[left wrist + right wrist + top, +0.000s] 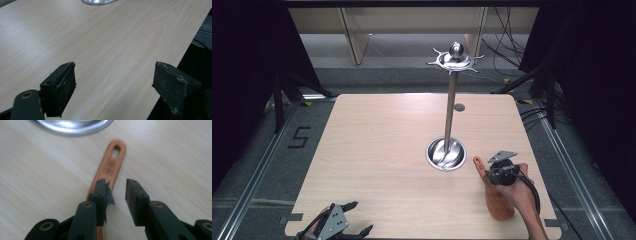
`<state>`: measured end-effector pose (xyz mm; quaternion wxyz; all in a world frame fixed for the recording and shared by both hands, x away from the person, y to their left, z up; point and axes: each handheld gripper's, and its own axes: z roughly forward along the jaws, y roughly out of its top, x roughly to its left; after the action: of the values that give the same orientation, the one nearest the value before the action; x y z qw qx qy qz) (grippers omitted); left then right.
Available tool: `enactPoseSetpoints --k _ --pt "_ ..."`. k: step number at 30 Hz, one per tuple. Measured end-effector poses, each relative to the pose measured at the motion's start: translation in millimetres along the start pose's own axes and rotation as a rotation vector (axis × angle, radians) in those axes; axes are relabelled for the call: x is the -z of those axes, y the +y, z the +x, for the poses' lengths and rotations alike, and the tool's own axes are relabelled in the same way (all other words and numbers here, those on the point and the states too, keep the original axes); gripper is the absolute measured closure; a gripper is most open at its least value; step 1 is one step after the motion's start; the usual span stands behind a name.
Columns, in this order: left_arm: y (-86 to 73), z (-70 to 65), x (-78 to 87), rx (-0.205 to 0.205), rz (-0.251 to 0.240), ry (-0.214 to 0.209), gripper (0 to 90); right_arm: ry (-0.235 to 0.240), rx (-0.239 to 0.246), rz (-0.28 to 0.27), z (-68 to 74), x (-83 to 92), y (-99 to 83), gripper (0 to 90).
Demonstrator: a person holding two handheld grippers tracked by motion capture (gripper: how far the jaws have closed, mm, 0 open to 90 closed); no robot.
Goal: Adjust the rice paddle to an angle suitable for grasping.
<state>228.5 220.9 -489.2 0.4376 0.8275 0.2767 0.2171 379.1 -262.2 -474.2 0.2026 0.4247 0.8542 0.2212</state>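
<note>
An orange-brown wooden spatula lies flat on the table at the front right, its handle ending in a hanging hole that points toward a metal stand. The stand has a round dish base, a tall pole and a hooked crown. My right gripper hovers just over the handle with its jaws open. The handle runs under the left jaw, and bare table shows in the gap. In the high view this gripper sits above the spatula's neck. My left gripper rests open at the front left edge, holding nothing.
The light wooden table has a small grey disc behind the stand. The stand's base rim shows far ahead of my left gripper. The table's near edge drops off beside the left gripper's right jaw. Cables lie on the floor at the back right.
</note>
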Motion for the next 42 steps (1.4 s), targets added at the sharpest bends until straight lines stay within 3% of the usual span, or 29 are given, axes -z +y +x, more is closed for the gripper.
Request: enactPoseSetpoints --k 1,2,3,4,6,8,9,15,20,22,28,29,30,34,37,40,41,42 --pt "0.2 -0.7 -0.5 0.009 -0.011 -0.001 17.7 -0.004 -0.014 -0.008 -0.2 2.5 2.5 67.2" --pt "0.1 -1.1 -0.4 0.011 -0.010 -0.005 17.7 0.028 -0.014 0.024 -0.4 3.9 8.0 61.4" --pt "0.1 -1.1 -0.4 0.011 -0.010 -0.005 17.7 0.028 -0.014 0.024 -0.4 3.9 8.0 61.4" --pt "-0.1 -1.0 -0.3 0.009 -0.009 -0.006 17.7 0.043 -0.047 0.039 2.3 4.1 12.4 61.0" --pt "-0.3 0.2 0.4 -0.003 0.003 -0.001 17.7 0.045 -0.052 0.074 3.0 2.8 16.3 60.2" --pt "-0.2 0.2 0.5 -0.001 0.002 -0.001 17.7 0.038 -0.028 0.065 0.5 1.3 18.1 59.8" --pt "-0.1 0.3 0.6 0.000 0.003 -0.004 17.7 0.057 -0.081 0.117 2.6 -0.1 21.8 57.3" --pt "-0.5 0.2 0.3 0.013 0.004 -0.010 17.7 0.092 -0.078 0.198 4.7 -13.2 26.1 54.5" --pt "-0.5 -0.1 0.0 0.015 0.003 -0.011 17.7 0.112 -0.074 0.240 2.2 -17.5 28.8 55.4" --pt "-0.6 0.3 0.0 0.008 0.001 -0.006 17.7 0.116 -0.046 0.258 -0.8 -20.0 29.7 55.6" --pt "-0.7 0.6 0.2 0.000 0.006 -0.001 17.7 0.125 -0.052 0.308 -4.0 -25.0 33.0 59.1" --pt "-0.7 0.7 -0.1 0.001 0.007 0.000 17.7 0.130 -0.029 0.316 -6.5 -27.0 34.8 60.7" --pt "-0.7 0.7 -0.1 0.001 0.007 0.000 17.7 0.136 -0.045 0.333 -5.3 -26.6 36.0 61.7" --pt "-0.9 0.1 -0.6 0.000 0.002 0.000 17.7 0.149 -0.033 0.349 -5.9 -29.6 40.2 64.9" --pt "-1.0 -0.1 -0.6 -0.002 0.001 -0.004 17.7 0.155 -0.041 0.424 -3.3 -31.3 47.9 66.2" --pt "-0.7 0.2 0.3 -0.005 0.002 -0.003 17.7 0.152 -0.033 0.431 -3.8 -32.7 49.3 66.2" --pt "-0.7 0.3 0.4 -0.003 0.000 -0.002 17.7 0.161 -0.050 0.445 -3.2 -32.1 51.0 66.2" --pt "-0.8 0.2 0.0 -0.002 0.001 -0.001 17.7 0.139 -0.057 0.453 -0.6 -32.9 51.6 66.3"
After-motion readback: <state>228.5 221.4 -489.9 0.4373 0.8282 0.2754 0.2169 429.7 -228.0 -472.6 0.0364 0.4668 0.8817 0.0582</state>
